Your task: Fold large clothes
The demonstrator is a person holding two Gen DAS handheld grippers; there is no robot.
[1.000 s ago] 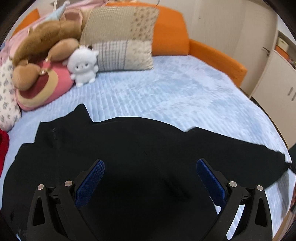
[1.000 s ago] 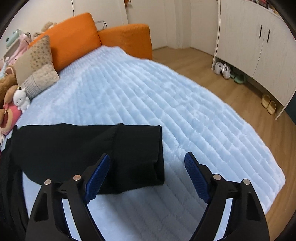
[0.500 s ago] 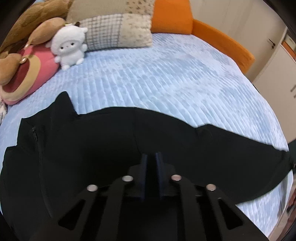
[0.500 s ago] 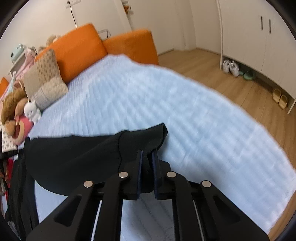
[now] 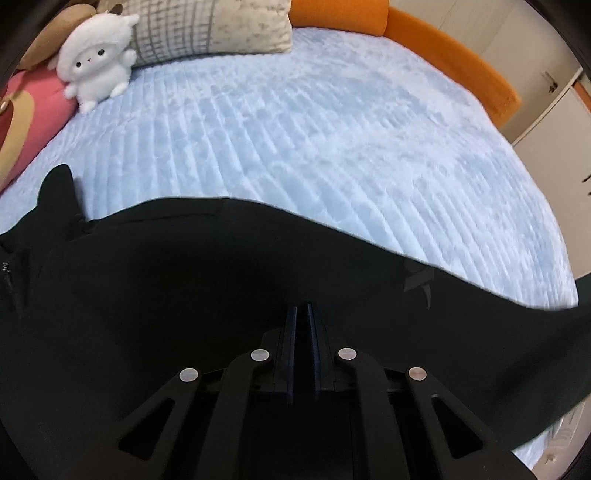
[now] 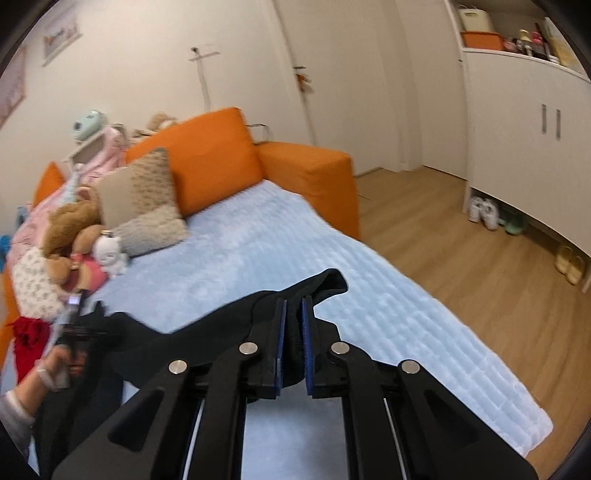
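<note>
Cloth fills the lower half of the left wrist view: the black garment point(image 5: 166, 295) lies spread on the light blue bed cover point(image 5: 332, 147), and its sleeve runs away to the right edge. My left gripper point(image 5: 303, 314) has its jaws together, and I judge they pinch a fold of this fabric, though black on black hides the exact contact. The material looks soft and limp, not heavy, so it will sag between two holds; I want to grip at edges or seams. A white plush toy point(image 5: 98, 55) and a checked pillow point(image 5: 207, 26) sit well apart from it.

From the right wrist view, my right gripper point(image 6: 291, 314) is clamped on the sleeve end point(image 6: 325, 282), which is raised above the bed. The rest hangs down toward the left hand point(image 6: 55, 363). Containers: an orange box point(image 6: 482, 40) stands on the cupboard; what is in it I cannot see.
</note>
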